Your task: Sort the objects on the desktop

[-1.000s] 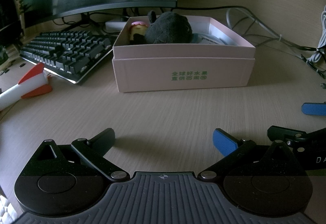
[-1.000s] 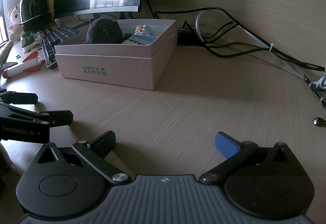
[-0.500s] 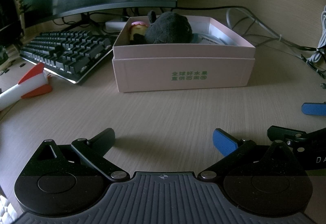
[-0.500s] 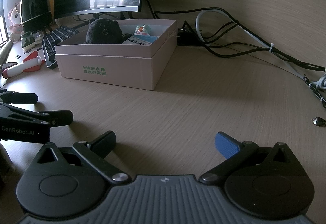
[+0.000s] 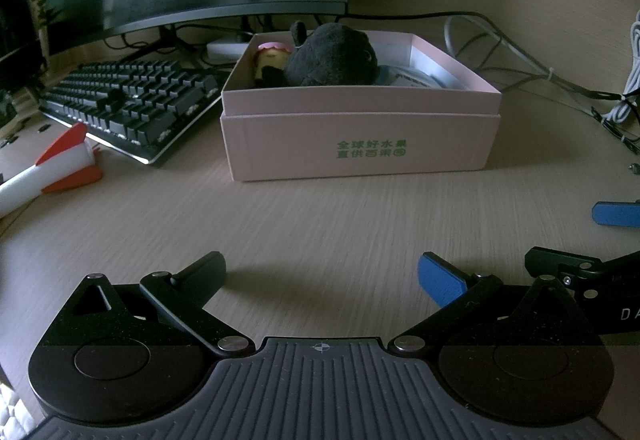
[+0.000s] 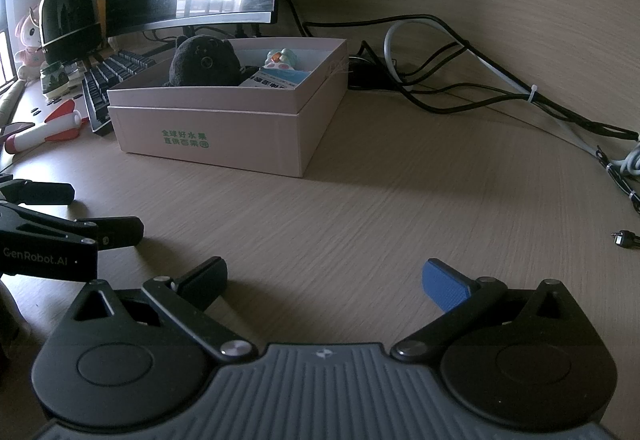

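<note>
Both the left gripper [image 5: 322, 272] and the right gripper [image 6: 324, 278] hover low over the desk [image 6: 360, 208], jaws spread wide and empty. Ahead, the open pink box [image 5: 360, 136] holds a black plush toy [image 5: 332, 56]; a toy rocket [image 5: 52, 168] lies beside the keyboard [image 5: 128, 104].

The wood-grain desk [image 5: 320, 208] carries a pink box [image 5: 360, 136], keyboard [image 5: 132, 104], toy rocket [image 5: 52, 168] and cables [image 6: 500, 92].
</note>
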